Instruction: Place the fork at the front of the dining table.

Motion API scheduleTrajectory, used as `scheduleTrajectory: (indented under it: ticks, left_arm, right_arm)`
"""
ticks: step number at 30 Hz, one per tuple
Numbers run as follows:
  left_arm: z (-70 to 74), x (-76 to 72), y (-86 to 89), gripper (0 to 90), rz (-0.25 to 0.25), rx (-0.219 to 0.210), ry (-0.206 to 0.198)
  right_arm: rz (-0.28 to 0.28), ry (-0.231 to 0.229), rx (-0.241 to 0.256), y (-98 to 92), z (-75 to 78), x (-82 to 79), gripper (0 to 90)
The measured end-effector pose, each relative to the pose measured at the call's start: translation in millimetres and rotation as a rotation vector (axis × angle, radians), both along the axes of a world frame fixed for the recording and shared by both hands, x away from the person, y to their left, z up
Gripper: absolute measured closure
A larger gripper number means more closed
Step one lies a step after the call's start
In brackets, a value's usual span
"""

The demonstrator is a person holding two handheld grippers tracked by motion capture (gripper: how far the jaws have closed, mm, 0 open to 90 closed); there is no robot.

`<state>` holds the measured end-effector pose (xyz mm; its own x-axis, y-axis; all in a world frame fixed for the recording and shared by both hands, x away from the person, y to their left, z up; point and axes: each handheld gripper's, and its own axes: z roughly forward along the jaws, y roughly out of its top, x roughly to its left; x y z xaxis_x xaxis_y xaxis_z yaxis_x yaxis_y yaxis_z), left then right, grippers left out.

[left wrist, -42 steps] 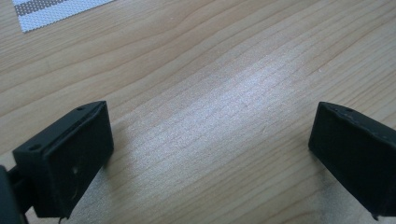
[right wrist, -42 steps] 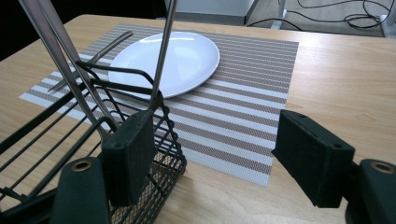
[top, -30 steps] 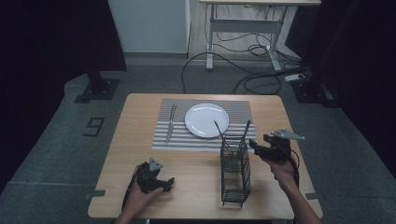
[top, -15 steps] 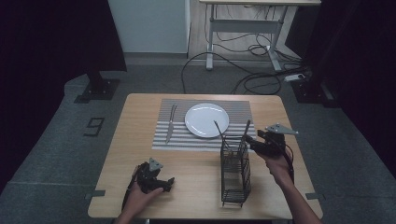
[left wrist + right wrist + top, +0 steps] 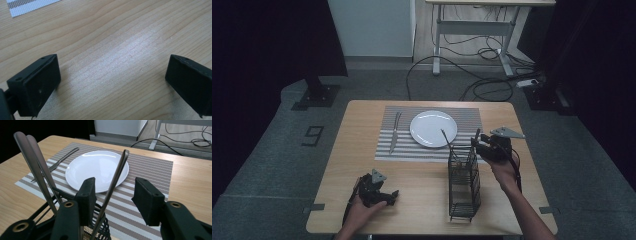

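Note:
A black wire cutlery rack [image 5: 463,182] stands at the table's front right, with metal handles sticking up from its far end. My right gripper [image 5: 477,143] hovers at that far end. In the right gripper view it [image 5: 116,190] is open, and one slanted metal handle [image 5: 117,173] rises between its jaws, close to the left one. Two more handles [image 5: 37,167] lean to the left. A white plate [image 5: 433,128] lies on a striped placemat [image 5: 467,117], with a fork [image 5: 395,132] to its left. My left gripper [image 5: 392,195] rests open over bare wood [image 5: 112,77].
The wooden table [image 5: 362,150] has bare room at its front middle and left. A placemat corner [image 5: 30,5] shows at the top of the left gripper view. Behind the table, cables [image 5: 482,75] and a desk frame stand on the grey floor.
My right gripper has moved left toward the rack's far end, so a handle now stands between its jaws. The left gripper has stayed put.

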<state>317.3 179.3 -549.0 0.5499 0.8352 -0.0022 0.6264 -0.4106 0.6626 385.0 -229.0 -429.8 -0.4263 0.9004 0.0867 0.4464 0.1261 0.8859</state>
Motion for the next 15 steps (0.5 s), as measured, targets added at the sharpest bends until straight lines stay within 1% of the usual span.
scheduleTrajectory:
  ticks: [2, 5, 8, 9, 10, 12, 13, 14, 15]
  left_arm:
    - [0.2, 0.0, 0.1, 0.0, -0.002, 0.002, 0.002]
    - [0.1, 0.0, 0.1, 0.0, -0.001, 0.002, 0.001]
    - [0.1, 0.0, 0.1, 0.0, -0.001, 0.002, 0.001]
    - [0.1, 0.0, 0.1, 0.0, -0.001, 0.002, 0.001]
    - [0.1, 0.1, 0.1, 0.0, -0.001, 0.002, 0.001]
    - [0.1, 0.1, 0.1, 0.0, -0.002, 0.002, 0.002]
    - [0.1, 0.1, 0.1, 0.0, -0.002, 0.001, 0.001]
    - [0.1, 0.2, 0.1, 0.0, -0.003, 0.002, 0.001]
    - [0.2, 0.2, 0.2, 0.0, -0.003, 0.002, 0.002]
  right_arm:
    - [0.001, 0.003, -0.001, 0.8, -0.2, 1.1, 54.5]
    - [0.011, 0.021, -0.011, 4.2, -2.8, 5.2, 59.3]
    - [0.018, 0.022, -0.011, 5.6, -3.5, 6.4, 67.6]
    - [0.018, 0.022, -0.011, 5.6, -3.5, 6.4, 67.6]
    - [0.024, 0.021, -0.018, 6.7, -3.6, 6.5, 74.8]
    - [0.024, 0.02, -0.022, 7.5, -3.4, 6.0, 75.5]
    - [0.017, 0.011, -0.033, 7.7, -2.8, 4.3, 78.1]
    - [0.017, 0.011, -0.033, 7.7, -2.8, 4.3, 78.1]
    - [0.021, 0.01, -0.019, 6.6, -1.9, 2.3, 78.8]
